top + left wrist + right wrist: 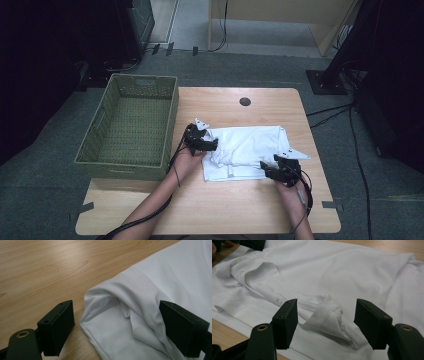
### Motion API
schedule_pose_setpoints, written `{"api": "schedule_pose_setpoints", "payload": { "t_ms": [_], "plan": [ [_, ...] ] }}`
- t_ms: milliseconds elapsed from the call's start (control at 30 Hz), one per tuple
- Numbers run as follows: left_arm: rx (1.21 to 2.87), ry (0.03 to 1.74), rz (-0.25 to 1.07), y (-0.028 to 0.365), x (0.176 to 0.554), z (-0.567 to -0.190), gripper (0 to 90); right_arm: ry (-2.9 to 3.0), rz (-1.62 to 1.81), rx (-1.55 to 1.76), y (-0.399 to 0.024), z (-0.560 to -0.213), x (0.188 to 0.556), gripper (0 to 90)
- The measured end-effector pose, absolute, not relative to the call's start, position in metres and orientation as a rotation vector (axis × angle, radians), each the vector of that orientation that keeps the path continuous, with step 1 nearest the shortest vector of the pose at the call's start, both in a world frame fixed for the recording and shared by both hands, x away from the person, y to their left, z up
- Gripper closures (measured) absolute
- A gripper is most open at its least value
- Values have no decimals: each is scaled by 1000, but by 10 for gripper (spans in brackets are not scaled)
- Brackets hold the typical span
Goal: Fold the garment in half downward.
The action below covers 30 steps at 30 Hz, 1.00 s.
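The white shirt (250, 150) lies flat in the middle of the wooden table (220, 210), a bit toward my right side. It is folded up into a small shape. In my right gripper view I see its collar (255, 270) and a row of buttons (279, 300) near the front. One loose piece of the collar (329, 317) is bunched up and sticks up from the cloth.

My left gripper (202, 143) is at the left edge of the shirt. Its jaws stand wide apart. In my left gripper view a rolled fold of the shirt (120, 315) sits between them. One jaw is over the bare wood and the other is by the cloth. They are not pinching the shirt.

My right gripper (277, 170) is at the near right corner of the shirt. Its jaws are wide apart too. The bunched collar piece sits between them, but the jaws do not squeeze it. So both of my grippers are let go and hold nothing.

My hands come in from the near side of the table, and a black cable (150, 215) trails back along my left arm.

On the left side of the table stands a green woven basket (95, 145). It is well apart from the shirt. Near the far edge of the table there is a small dark round hole (245, 101).
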State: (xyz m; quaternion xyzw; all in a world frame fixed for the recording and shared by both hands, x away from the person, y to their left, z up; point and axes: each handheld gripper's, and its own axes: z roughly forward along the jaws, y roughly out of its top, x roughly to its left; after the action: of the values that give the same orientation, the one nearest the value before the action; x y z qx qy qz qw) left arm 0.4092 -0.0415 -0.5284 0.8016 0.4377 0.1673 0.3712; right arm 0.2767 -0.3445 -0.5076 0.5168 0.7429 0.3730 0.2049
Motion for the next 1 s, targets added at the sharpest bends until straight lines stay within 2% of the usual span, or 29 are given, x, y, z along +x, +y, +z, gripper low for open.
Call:
{"api": "schedule_pose_setpoints", "payload": {
  "t_ms": [1000],
  "plan": [
    [2068,1098,421,-40,409,-528,149,2120,1036,1368,-287,-501,277,388]
  ]
}}
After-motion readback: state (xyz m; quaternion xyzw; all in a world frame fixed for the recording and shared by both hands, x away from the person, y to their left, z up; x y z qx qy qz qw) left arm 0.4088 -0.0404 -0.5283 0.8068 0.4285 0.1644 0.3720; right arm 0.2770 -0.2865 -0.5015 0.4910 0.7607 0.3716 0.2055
